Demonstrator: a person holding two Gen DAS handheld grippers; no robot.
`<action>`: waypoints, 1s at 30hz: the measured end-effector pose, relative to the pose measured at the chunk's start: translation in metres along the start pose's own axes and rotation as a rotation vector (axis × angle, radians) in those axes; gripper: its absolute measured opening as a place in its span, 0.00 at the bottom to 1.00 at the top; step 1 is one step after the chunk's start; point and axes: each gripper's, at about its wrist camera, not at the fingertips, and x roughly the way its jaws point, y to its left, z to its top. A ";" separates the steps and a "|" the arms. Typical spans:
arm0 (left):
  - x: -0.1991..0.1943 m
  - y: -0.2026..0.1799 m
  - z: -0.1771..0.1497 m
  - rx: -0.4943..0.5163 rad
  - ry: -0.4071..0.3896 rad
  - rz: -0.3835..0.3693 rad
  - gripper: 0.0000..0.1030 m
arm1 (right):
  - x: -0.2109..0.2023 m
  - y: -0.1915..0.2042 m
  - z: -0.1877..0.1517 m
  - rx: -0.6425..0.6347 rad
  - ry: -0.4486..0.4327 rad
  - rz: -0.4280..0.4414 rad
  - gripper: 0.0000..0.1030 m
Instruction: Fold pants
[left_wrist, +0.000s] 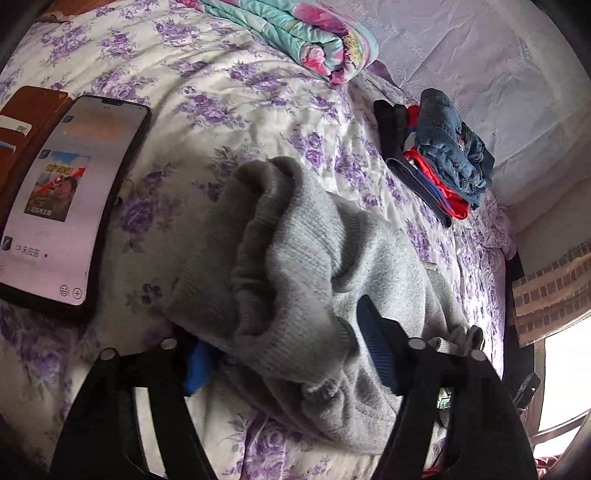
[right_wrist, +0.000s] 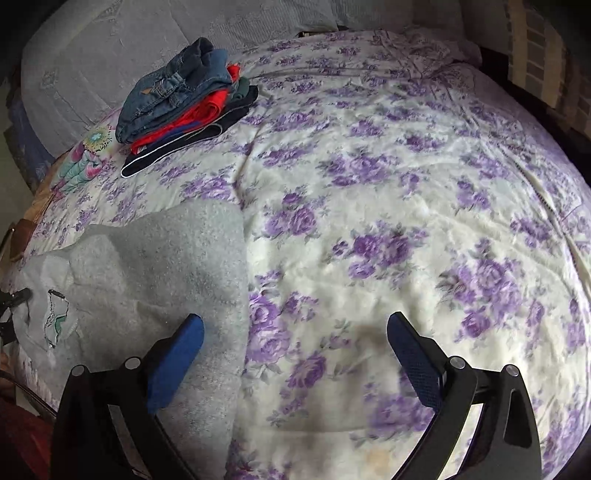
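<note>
Grey knit pants (left_wrist: 295, 266) lie bunched on the purple-flowered bedspread (left_wrist: 229, 92). My left gripper (left_wrist: 284, 354) is open, its blue pads on either side of a raised fold of the pants; the left pad is partly hidden under the cloth. In the right wrist view the pants (right_wrist: 155, 266) lie flat at the left. My right gripper (right_wrist: 295, 332) is open and empty, its left pad (right_wrist: 181, 354) over the pants' right edge, its right pad over bare bedspread (right_wrist: 406, 184).
A lit phone (left_wrist: 59, 206) lies left of the pants. A pile of folded clothes, jeans on top (left_wrist: 443, 147) (right_wrist: 177, 92), sits farther back. A rolled floral quilt (left_wrist: 303, 37) lies at the head. The bed edge and a window are at right.
</note>
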 end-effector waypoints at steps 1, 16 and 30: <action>-0.002 0.004 0.000 -0.014 0.003 -0.006 0.53 | -0.004 -0.005 0.002 0.001 -0.027 -0.007 0.97; -0.061 -0.138 -0.003 0.412 -0.146 0.023 0.41 | -0.016 -0.038 0.007 0.144 -0.053 0.088 0.97; 0.056 -0.291 -0.089 0.891 0.206 -0.248 0.31 | -0.056 -0.070 -0.015 0.264 -0.131 0.069 0.97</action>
